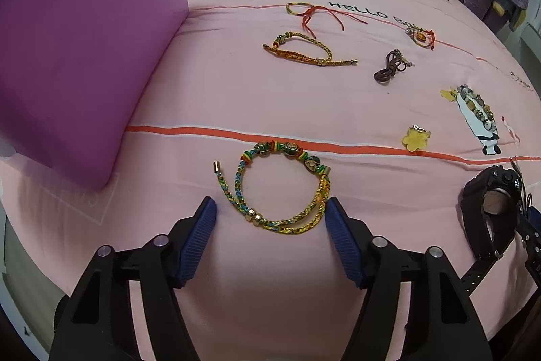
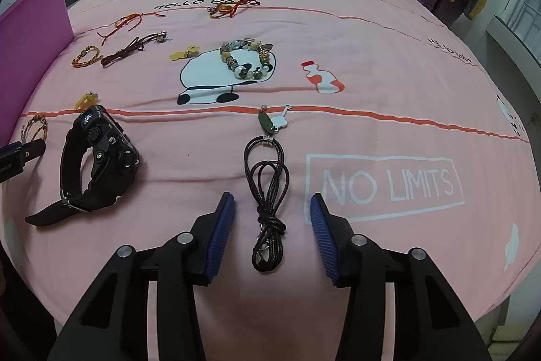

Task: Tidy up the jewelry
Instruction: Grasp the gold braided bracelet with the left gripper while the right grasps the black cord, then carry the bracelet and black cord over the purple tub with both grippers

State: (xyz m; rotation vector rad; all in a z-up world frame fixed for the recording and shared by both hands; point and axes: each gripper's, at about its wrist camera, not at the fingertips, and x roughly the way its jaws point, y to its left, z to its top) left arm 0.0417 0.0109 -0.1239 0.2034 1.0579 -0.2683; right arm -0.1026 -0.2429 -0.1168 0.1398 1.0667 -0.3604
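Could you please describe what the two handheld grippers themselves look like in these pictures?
Both look alike: the left gripper and right gripper have matte black angular bodies with triangular cut-outs, round silver pivot bolts, and two fingers faced with ribbed dark-blue pads. No cables, markings or sleeves show.

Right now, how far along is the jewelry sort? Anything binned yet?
Done: nothing visibly. The purple bin's inside is hidden.
In hand: nothing gripped. The left gripper, jaws open, brackets the multicolour braided bracelet with green beads; the right gripper, jaws open, straddles the coiled black cord necklace.
Left: those two, the black wristwatch, the chunky beaded bracelet and the smaller pieces beyond, all loose on the pink bedsheet.
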